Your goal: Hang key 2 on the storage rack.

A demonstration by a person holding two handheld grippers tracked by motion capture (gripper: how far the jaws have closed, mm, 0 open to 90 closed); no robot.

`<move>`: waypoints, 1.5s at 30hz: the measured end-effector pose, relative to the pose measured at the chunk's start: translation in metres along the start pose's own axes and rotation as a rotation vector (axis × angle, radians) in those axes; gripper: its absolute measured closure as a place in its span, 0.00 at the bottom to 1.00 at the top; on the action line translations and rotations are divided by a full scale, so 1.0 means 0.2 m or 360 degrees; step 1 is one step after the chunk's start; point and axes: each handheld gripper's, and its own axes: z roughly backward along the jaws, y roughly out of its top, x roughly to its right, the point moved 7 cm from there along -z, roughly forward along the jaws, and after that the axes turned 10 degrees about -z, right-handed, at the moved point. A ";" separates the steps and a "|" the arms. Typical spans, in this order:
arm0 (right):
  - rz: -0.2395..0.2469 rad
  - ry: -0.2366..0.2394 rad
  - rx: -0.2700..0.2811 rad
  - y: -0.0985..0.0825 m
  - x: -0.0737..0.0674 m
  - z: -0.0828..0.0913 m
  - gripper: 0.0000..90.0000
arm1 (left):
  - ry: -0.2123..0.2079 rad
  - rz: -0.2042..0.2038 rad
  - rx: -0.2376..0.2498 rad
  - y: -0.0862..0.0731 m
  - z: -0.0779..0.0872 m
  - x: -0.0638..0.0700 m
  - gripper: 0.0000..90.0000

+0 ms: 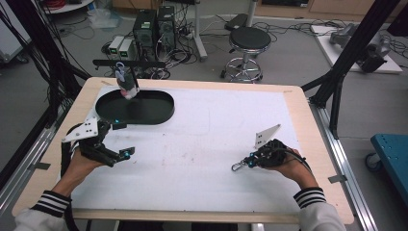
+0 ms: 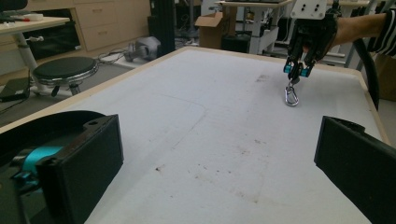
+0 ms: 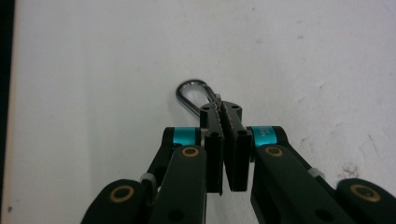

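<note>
Carabiner: pinched at one end in my right gripper, near bench's right edge.
Left gripper: jaws spread, empty, near black tray.
Risk: thin end-grip; my clip may twist free when lifted.

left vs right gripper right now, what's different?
The left gripper has its fingers spread wide with nothing between them; the right gripper is shut on a silver carabiner.
The left gripper sits beside the black tray at the table's far left; the right gripper is over bare white table on the right.
Both are hand-held, black with teal accents, low over the table.
</note>
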 end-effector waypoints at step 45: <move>0.0071 0.0296 0.0895 0.79 -0.30 0.01 0.98 | -0.0163 -0.0117 -0.0008 0.31 -0.15 0.05 0.02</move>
